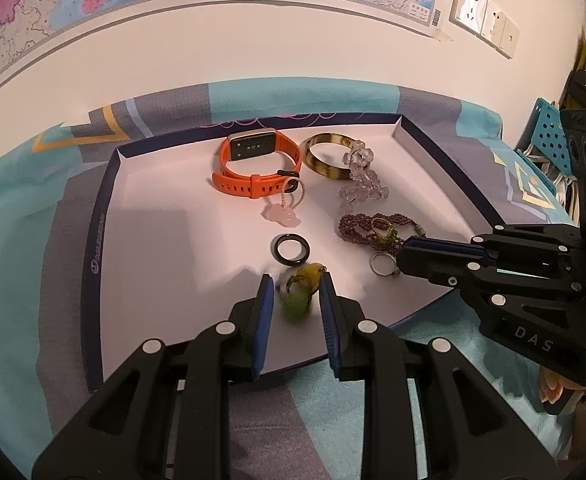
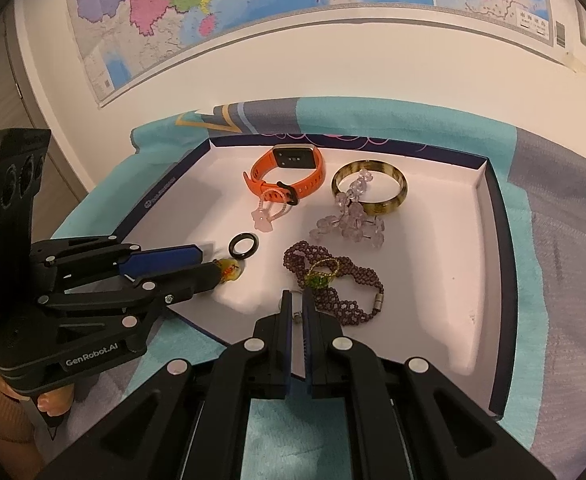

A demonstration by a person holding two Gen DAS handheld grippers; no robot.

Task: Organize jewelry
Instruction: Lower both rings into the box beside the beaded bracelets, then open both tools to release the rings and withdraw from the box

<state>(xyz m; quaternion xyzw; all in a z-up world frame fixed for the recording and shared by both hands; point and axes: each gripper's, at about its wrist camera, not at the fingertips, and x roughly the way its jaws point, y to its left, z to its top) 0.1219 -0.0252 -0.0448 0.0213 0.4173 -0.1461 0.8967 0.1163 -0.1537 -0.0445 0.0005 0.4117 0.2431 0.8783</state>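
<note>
With the left hand-held gripper [image 1: 296, 280] clamped on the green-yellow pendant [image 1: 301, 290] and the right hand-held gripper [image 2: 297, 300] clenched on the silver ring [image 1: 382, 265] over the tray [image 1: 93, 248], each piece needed lifting slowly, clear of the purple bead bracelet [image 2: 335, 282].

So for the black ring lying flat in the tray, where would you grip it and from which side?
The black ring lies flat and apart from its neighbours, so I'd probably come from above, one finger in the hole and one outside, pinching the band. Its left arc is best: the tray floor is bare there, while the left gripper and its green-yellow piece crowd the near side.
</note>
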